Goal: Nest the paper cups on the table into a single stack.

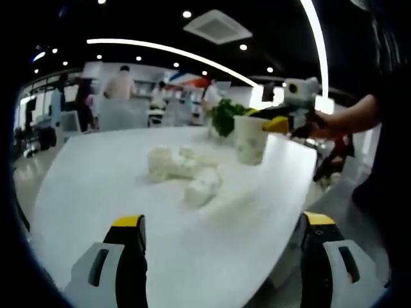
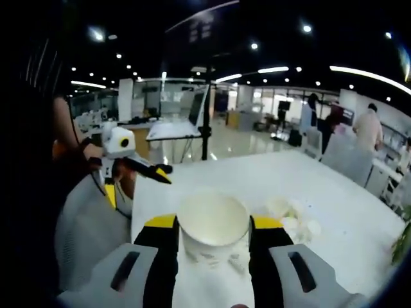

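My right gripper [image 2: 214, 221] is shut on a white paper cup [image 2: 214, 239], held upright with its mouth open toward the camera. In the left gripper view that cup [image 1: 250, 139] hangs just above the table's far right part, with the right gripper [image 1: 263, 120] clamped on its rim. Several more paper cups [image 1: 185, 170] lie tipped over in a loose heap in the middle of the white table [image 1: 96, 192]. They also lie to the right of the held cup [image 2: 292, 219]. My left gripper [image 1: 223, 223] is open and holds nothing, at the near edge of the table.
A green plant [image 1: 225, 115] stands at the table's far edge behind the held cup. A person's forearm [image 1: 350, 119] reaches in from the right. The left gripper [image 2: 136, 181] hovers off the table's corner. Chairs, desks and people fill the office behind.
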{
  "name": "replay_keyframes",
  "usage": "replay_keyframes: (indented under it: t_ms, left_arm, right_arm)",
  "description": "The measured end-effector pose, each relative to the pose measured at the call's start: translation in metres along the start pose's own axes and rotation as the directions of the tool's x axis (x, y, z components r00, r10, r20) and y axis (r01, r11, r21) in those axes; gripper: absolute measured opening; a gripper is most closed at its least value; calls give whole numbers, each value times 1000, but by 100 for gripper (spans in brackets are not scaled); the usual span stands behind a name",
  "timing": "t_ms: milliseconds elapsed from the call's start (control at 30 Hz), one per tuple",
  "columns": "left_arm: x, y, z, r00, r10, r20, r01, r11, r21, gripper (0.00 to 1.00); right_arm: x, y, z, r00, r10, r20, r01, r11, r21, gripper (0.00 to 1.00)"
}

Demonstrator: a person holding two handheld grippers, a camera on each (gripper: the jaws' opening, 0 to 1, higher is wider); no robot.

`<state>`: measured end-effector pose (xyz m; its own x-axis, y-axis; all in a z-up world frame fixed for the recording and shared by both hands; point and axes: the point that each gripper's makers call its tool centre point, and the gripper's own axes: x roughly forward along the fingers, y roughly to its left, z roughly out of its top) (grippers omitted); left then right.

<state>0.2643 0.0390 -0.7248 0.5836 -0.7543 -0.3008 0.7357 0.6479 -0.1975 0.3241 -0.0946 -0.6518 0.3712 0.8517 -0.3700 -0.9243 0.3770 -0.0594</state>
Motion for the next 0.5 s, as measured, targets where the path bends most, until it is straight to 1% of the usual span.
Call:
replay_keyframes:
  t_ms: [333, 433, 500]
  left_arm:
    - [2, 2, 0, 1000, -3, -9, 3, 1000, -4, 98]
    - [2, 2, 0, 1000, -3, -11, 3, 1000, -2, 98]
    - [2, 2, -2, 1000, -3, -23, 2, 1000, -5, 98]
  right_arm:
    - [8, 15, -7, 999, 35, 11, -35, 999, 8, 40]
    - [10, 19, -10, 999, 45, 23, -45, 999, 11, 40]
    - [11, 22, -13, 998, 51, 24, -51, 999, 16, 40]
